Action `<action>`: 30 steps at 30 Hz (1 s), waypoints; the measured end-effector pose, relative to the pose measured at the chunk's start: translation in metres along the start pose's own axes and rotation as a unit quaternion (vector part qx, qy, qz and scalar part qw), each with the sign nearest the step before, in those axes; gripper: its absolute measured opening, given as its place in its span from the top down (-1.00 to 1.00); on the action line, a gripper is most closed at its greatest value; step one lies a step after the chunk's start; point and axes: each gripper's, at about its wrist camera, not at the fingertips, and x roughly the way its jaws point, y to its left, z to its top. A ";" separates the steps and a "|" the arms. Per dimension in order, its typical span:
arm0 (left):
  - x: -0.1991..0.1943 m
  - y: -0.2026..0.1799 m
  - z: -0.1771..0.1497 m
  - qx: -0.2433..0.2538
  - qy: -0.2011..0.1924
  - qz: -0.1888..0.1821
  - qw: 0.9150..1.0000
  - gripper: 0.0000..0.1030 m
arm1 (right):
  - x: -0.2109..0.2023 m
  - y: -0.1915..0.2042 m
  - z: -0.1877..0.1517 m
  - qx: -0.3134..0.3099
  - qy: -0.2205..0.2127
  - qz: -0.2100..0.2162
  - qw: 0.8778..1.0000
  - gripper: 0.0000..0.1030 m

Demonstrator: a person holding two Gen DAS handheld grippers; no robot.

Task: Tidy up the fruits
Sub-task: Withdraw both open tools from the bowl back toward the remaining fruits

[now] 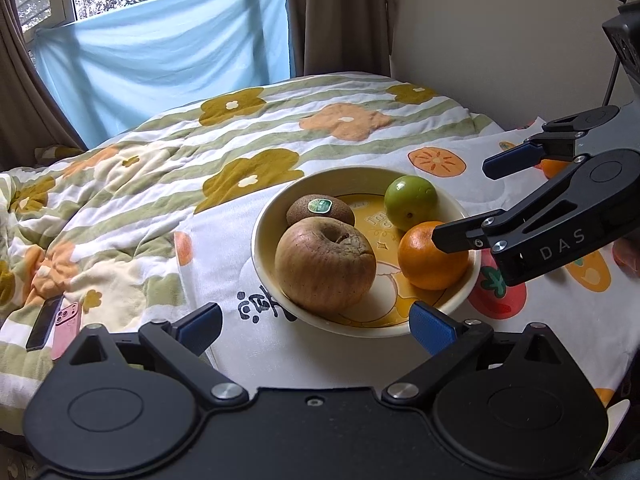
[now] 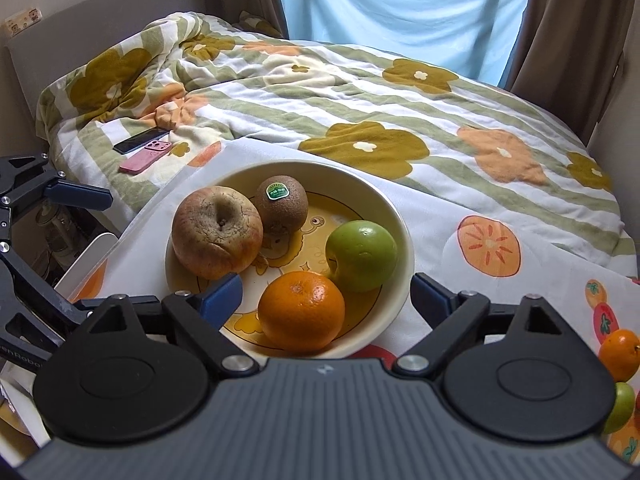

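Four fruits are sitting in the bowl (image 2: 400, 216) on the bed: a wrinkled apple (image 2: 217, 232) at the left, then the kiwi (image 2: 282, 205), the orange (image 2: 301, 311) and a green fruit (image 2: 361, 255). The left gripper (image 1: 316, 326) is hovering, fingers spread and holding nothing. The right gripper (image 2: 326, 294) is straddling the orange, fingers released (probably a fresh drop-off, or the next pick). At the far right edge, more fruit (image 2: 619, 354) is lying half cut off.

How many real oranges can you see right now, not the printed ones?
2. One orange sits in the bowl, at its near edge beside the green fruit. A second orange lies on the cloth, far right of the right wrist view. Others may be hidden.
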 end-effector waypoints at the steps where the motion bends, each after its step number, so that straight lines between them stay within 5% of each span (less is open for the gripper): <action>1: -0.003 0.000 0.002 -0.002 -0.002 0.003 1.000 -0.97 | -0.004 0.000 0.000 0.002 -0.003 -0.001 1.000 -1.00; 14: -0.043 -0.028 0.016 -0.006 -0.023 0.065 0.998 -0.98 | -0.064 -0.022 -0.007 0.025 -0.048 -0.038 0.998 -1.00; 30: -0.068 -0.141 0.026 -0.034 -0.039 0.036 0.998 -0.97 | -0.149 -0.129 -0.091 0.075 -0.050 -0.055 0.994 -1.00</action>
